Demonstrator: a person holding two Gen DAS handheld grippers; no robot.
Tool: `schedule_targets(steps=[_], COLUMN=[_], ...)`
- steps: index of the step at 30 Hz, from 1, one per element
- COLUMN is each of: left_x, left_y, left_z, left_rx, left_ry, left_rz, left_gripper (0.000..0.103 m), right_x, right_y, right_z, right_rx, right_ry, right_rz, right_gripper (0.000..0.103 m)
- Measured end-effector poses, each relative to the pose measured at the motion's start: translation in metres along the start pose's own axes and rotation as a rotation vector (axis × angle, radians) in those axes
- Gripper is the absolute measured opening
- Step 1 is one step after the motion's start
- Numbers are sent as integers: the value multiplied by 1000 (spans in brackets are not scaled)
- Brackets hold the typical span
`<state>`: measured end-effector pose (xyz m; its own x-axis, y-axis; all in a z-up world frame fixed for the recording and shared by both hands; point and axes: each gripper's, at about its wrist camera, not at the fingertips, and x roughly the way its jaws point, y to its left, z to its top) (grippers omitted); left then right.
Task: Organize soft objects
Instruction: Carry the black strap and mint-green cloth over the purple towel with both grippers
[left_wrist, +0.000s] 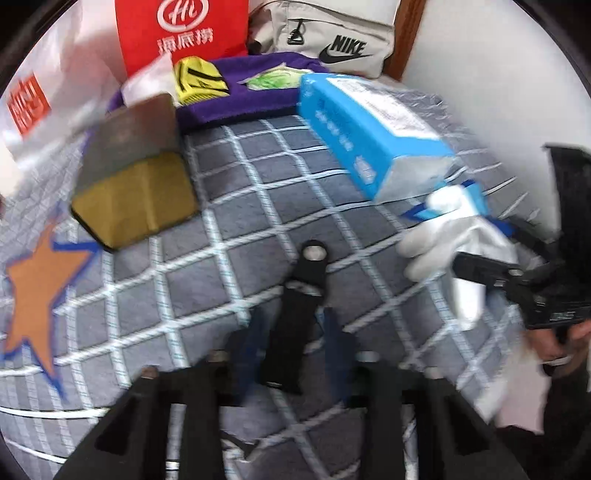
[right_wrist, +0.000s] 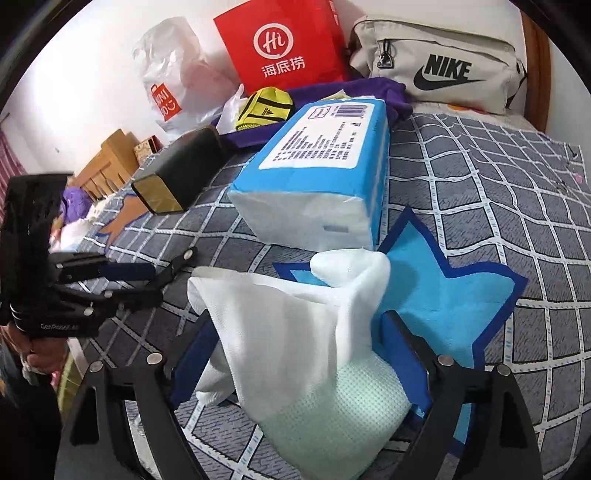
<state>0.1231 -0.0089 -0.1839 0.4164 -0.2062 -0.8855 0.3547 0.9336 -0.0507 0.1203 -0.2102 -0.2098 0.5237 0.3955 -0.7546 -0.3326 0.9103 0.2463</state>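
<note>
Right tool (right_wrist: 295, 354) is clenched on a white embossed tissue sheet (right_wrist: 295, 332), which drapes between the blue pads just in front of the blue-and-white plastic tissue pack (right_wrist: 317, 177), over a blue star patch (right_wrist: 443, 295) on the grey checked bed cover (right_wrist: 480, 177). Left tool (left_wrist: 291, 325) looks closed on nothing, though that view is motion-blurred, so not certain. It hangs over bare cover, well apart from the pack. Risks: the grip is on a loose fold, so a quick pull could tear the sheet or let it slip out. The unanchored pack could tip or drag along. The black-and-gold box (right_wrist: 177, 173) is near enough to be knocked.
</note>
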Motion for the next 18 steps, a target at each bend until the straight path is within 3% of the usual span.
schedule_targets(steps=[8,13,16,18], left_x=[-4,-1,-2,-3], left_y=[9,3,1,4], left_z=[-9,-9,-9,-8], left_rx=[-31,-12,2,-25], left_ry=[-1,-26,-41,-47], left_rz=[-42,-11,7,-7], left_gripper=[23,23,21,20], right_x=[4,7,8,7], right_y=[5,15,22,24], right_z=[-1,-2,-2,-2], right_rx=[-6,-34,-68,-83], right_ry=[-8,-18,-21,-21], right_rz=[-33,-100,-167,-175], right_gripper=[94,91,66,43])
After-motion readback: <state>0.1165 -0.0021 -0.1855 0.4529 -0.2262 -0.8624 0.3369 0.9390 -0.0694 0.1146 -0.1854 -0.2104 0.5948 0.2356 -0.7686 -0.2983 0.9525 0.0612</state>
